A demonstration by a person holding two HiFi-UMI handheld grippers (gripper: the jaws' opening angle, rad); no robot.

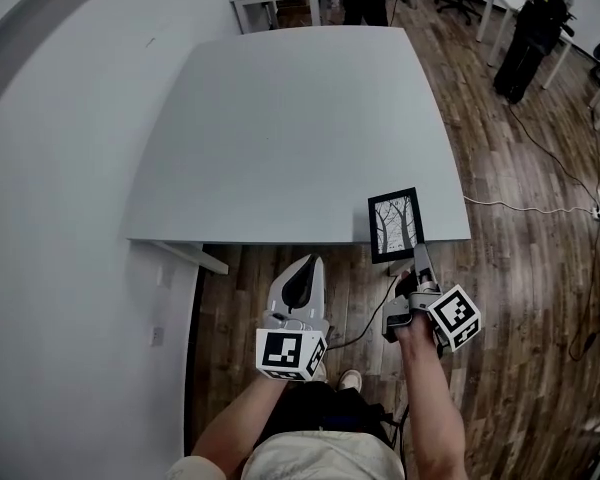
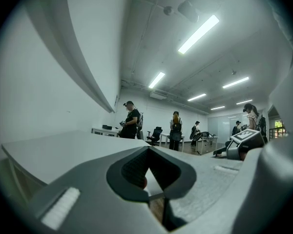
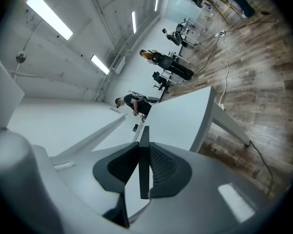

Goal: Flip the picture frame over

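Where right hand-held gripper (image 1: pixel 420 256) clamps, picture frame (image 1: pixel 395 224) extends lengthwise, image-up.

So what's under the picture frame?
Under the picture frame is the near corner of the grey table. Its near end juts over the wooden floor, clamped in the right gripper. Its back is hidden.

No legible text, labels, brands or numbers; only square markers on gripper cubes.

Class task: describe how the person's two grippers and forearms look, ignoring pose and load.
The left gripper and right gripper are light grey shells with black ribbed pads. Each carries a white marker cube with black squares. No sleeves show.
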